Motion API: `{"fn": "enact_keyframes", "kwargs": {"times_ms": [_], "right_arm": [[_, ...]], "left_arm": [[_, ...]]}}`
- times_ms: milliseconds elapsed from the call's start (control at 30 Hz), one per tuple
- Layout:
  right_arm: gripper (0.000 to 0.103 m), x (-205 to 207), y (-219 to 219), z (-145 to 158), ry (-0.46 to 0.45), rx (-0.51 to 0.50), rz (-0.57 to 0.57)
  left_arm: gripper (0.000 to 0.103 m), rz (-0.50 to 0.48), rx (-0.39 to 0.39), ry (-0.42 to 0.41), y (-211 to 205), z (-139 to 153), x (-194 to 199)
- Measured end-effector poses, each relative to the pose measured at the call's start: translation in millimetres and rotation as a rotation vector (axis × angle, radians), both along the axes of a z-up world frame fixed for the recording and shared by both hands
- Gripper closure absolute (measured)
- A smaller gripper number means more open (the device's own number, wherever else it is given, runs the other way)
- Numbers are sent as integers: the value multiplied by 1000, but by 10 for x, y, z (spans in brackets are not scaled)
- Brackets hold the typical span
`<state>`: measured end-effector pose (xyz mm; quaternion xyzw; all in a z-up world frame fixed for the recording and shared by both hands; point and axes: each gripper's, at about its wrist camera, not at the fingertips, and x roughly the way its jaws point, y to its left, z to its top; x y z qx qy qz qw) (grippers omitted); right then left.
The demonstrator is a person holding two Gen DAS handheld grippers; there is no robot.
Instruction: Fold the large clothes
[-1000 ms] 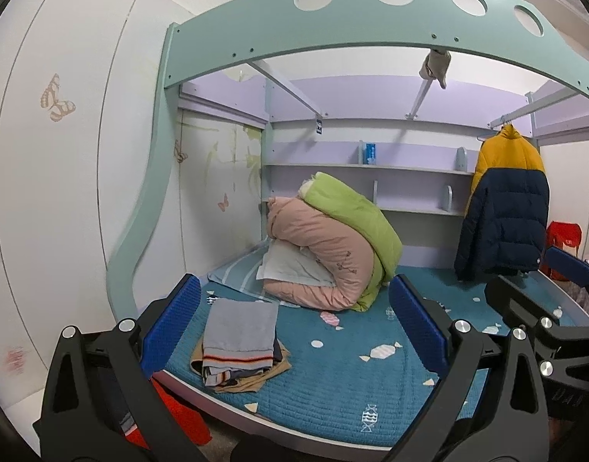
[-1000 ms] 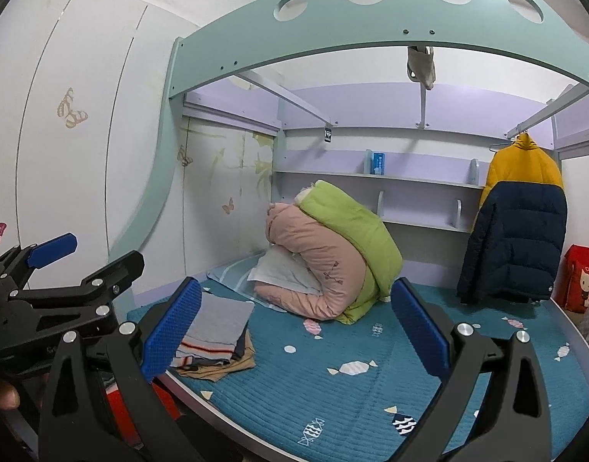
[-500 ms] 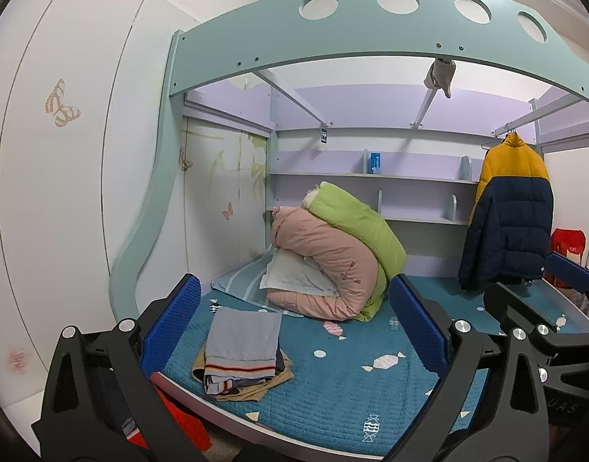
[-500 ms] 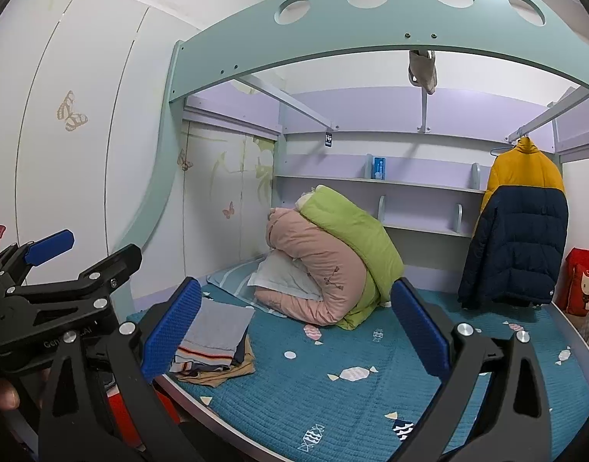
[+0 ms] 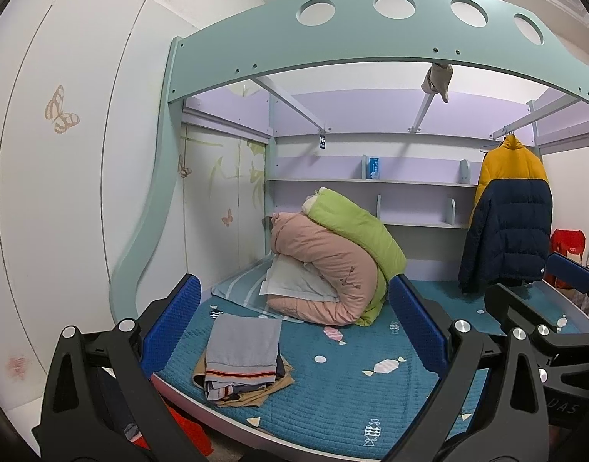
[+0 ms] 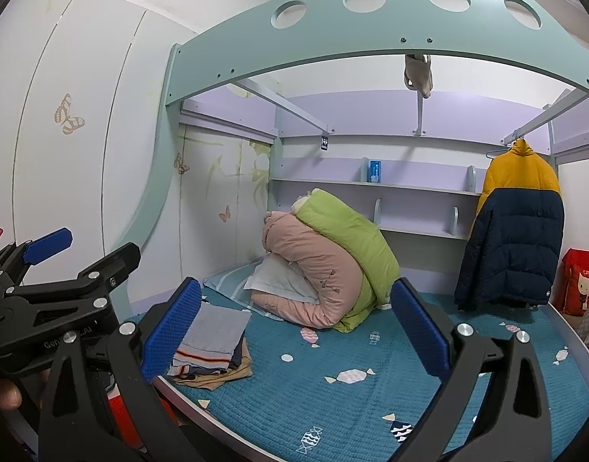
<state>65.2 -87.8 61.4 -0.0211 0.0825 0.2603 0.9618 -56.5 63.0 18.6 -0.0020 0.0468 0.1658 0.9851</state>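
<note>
Left gripper [image 5: 294, 323]: I see its jaws spread wide, blue pads apart, nothing between them, held level and pointing forward.
Right gripper [image 6: 294, 327]: my view shows it spread wide too, empty, level, pointing forward.
Relation: the two sit side by side; each shows at the edge of the other's camera.
Hand [image 6: 4, 394]: only a fingertip shows beneath the left gripper's body.

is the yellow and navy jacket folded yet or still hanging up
Still hanging. The jacket hangs full length from a rail, above the blue mattress, unfolded.
</note>
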Motion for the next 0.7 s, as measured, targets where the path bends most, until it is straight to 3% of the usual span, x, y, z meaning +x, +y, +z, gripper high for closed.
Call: {"fn": "enact_keyframes", "kwargs": {"times_ms": [700], "right_arm": [[8, 25, 13, 16, 4, -1, -2]], "left_arm": [[5, 7, 12, 1, -27, 29, 20]]}}
